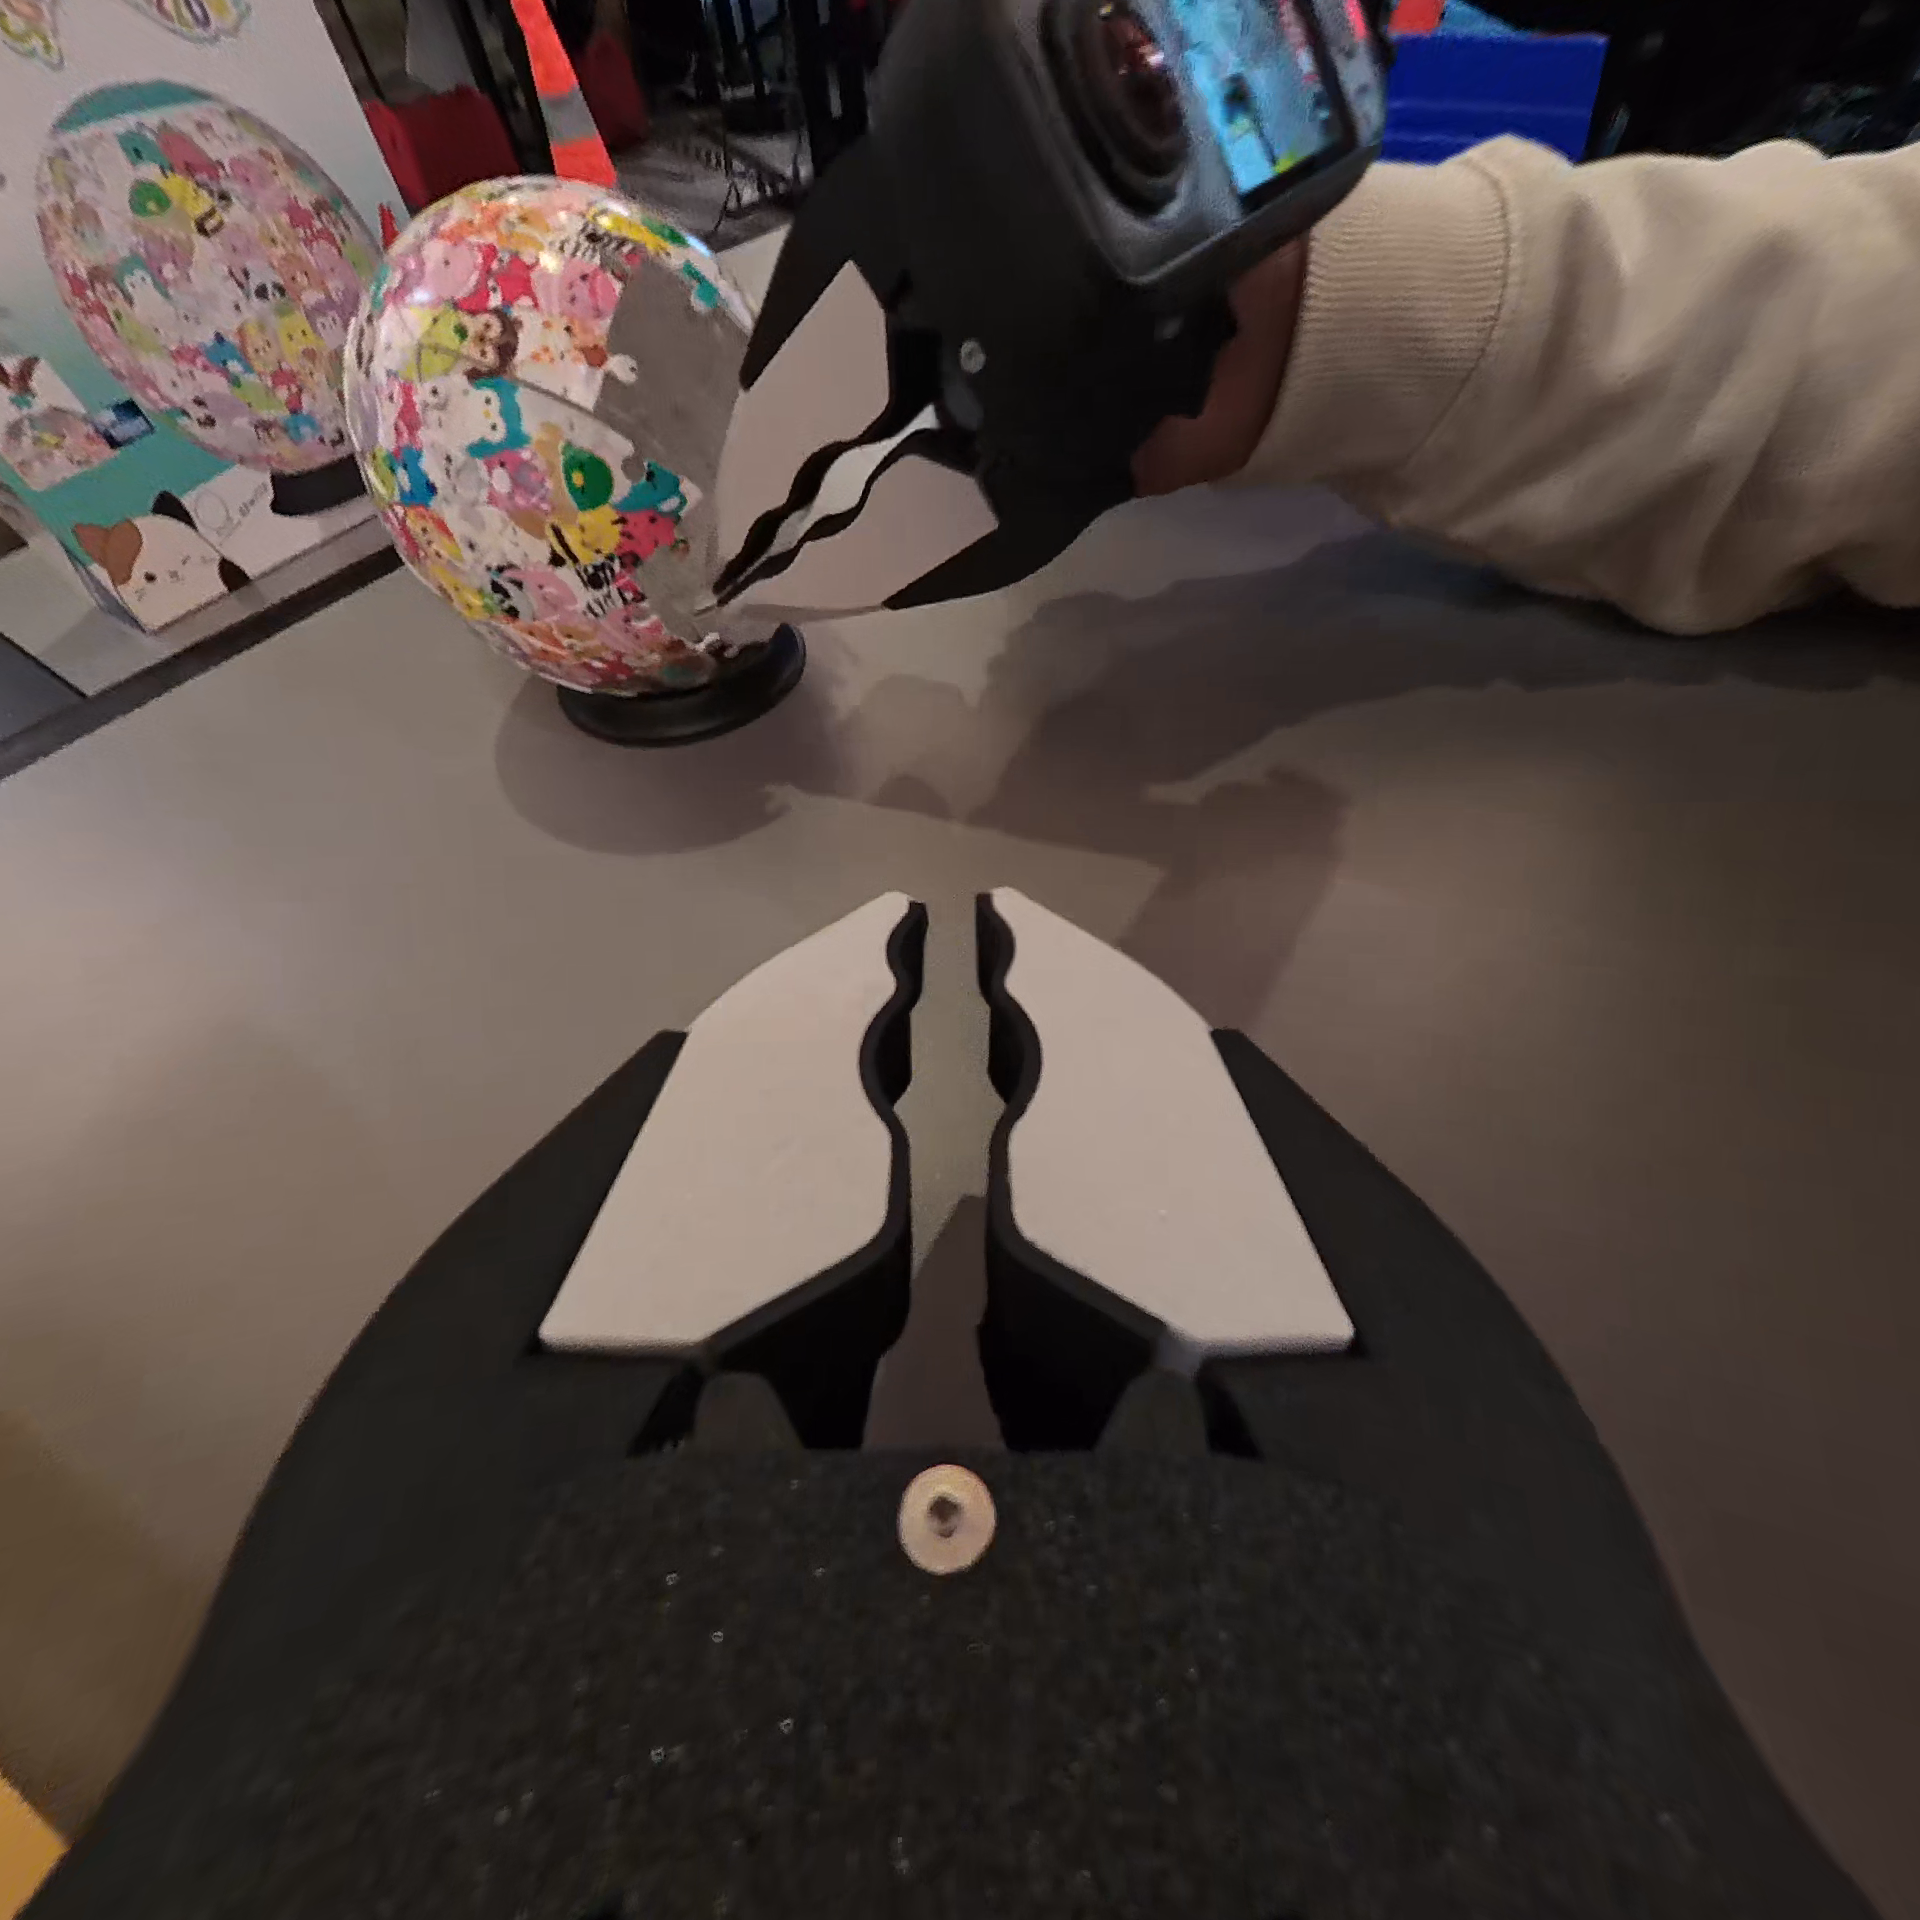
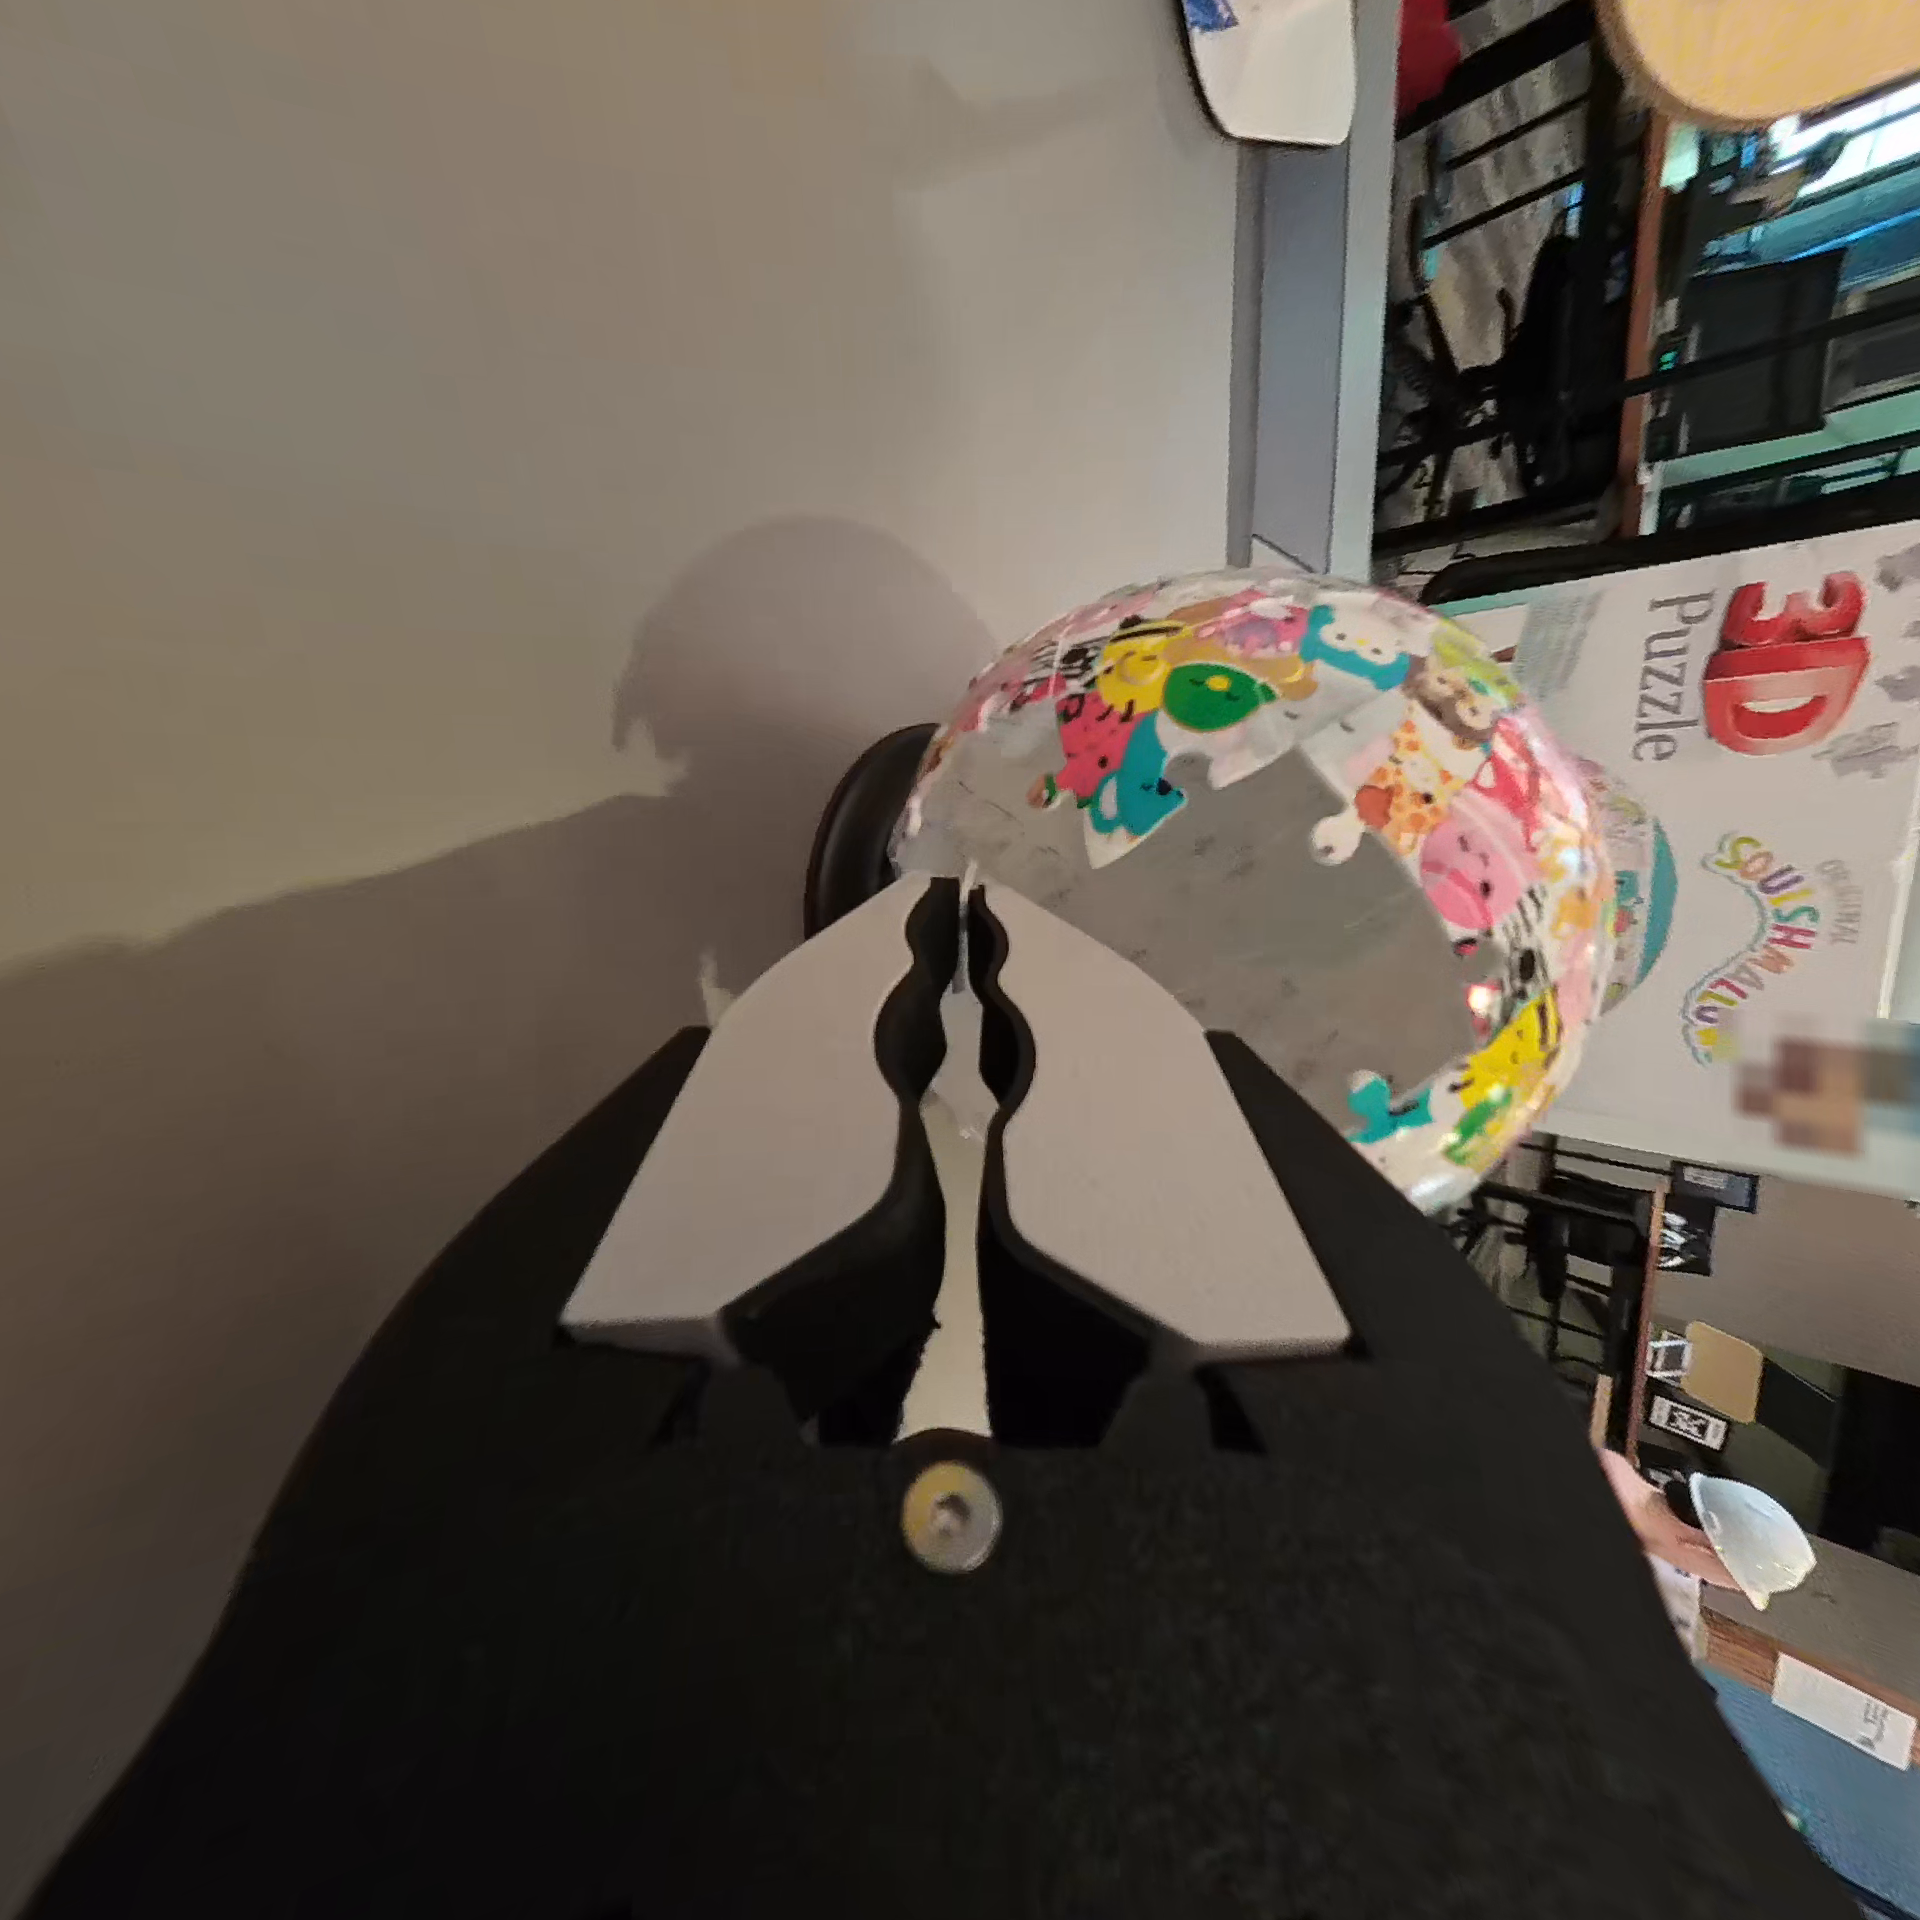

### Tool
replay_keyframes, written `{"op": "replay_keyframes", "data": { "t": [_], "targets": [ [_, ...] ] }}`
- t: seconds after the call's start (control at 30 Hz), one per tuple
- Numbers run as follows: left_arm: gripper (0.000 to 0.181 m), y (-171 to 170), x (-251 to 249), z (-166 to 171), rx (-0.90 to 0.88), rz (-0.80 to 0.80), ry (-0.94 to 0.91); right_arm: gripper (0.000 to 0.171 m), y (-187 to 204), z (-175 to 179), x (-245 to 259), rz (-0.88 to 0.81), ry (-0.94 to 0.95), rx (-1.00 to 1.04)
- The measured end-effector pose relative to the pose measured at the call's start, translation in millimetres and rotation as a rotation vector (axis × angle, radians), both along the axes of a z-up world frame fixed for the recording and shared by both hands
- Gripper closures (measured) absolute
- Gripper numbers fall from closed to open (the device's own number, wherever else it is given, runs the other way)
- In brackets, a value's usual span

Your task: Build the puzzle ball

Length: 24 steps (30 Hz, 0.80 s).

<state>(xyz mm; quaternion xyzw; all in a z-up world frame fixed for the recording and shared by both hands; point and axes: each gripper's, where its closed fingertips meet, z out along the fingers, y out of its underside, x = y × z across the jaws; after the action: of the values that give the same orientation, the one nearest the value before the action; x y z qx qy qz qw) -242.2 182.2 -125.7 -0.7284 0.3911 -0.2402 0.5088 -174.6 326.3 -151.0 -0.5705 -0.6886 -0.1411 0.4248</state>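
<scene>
The puzzle ball [image 1: 488, 436] is a colourful sphere of cartoon pieces on a black stand [image 1: 681, 707], at the far left of the grey table. A gap in its right side shows the grey inside [image 1: 665, 343]. My right gripper [image 1: 727, 603] is at the lower edge of that gap. In the right wrist view the right gripper [image 2: 951, 894] is shut on a thin puzzle piece [image 2: 966, 940], seen edge-on, with its tips against the ball [image 2: 1247, 727]. My left gripper [image 1: 951, 904] is low over the table, well short of the ball, empty, its jaws a narrow gap apart.
The puzzle's printed box [image 1: 156, 312] stands upright behind the ball, also in the right wrist view [image 2: 1714, 831]. A cream sleeve [image 1: 1558, 364] rests on the table [image 1: 1455, 935] at the right. An orange cone [image 1: 561, 104] and dark racks lie beyond the far edge.
</scene>
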Motion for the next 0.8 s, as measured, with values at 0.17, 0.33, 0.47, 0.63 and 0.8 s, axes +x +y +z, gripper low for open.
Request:
{"op": "replay_keyframes", "data": {
  "t": [0.17,0.33,0.47,0.63,0.8],
  "targets": [
    [0.171,-2,4,-2,-0.002,-0.034,-0.027,0.169,9,-10,2,-0.008,-0.032,-0.053],
    [0.171,-6,10,-1,0.004,-0.061,-0.03,0.169,9,-11,-1,0.006,-0.057,-0.087],
    [0.171,-9,14,0,0.022,-0.073,-0.019,0.169,8,-8,0,0.034,-0.096,-0.034],
    [0.171,-10,17,0,0.002,-0.084,-0.039,0.169,7,-16,0,0.04,-0.1,0.003],
    [0.171,-14,21,5,-0.018,-0.103,-0.068,0.169,9,-16,1,0.028,-0.108,0.012]
  ]
}}
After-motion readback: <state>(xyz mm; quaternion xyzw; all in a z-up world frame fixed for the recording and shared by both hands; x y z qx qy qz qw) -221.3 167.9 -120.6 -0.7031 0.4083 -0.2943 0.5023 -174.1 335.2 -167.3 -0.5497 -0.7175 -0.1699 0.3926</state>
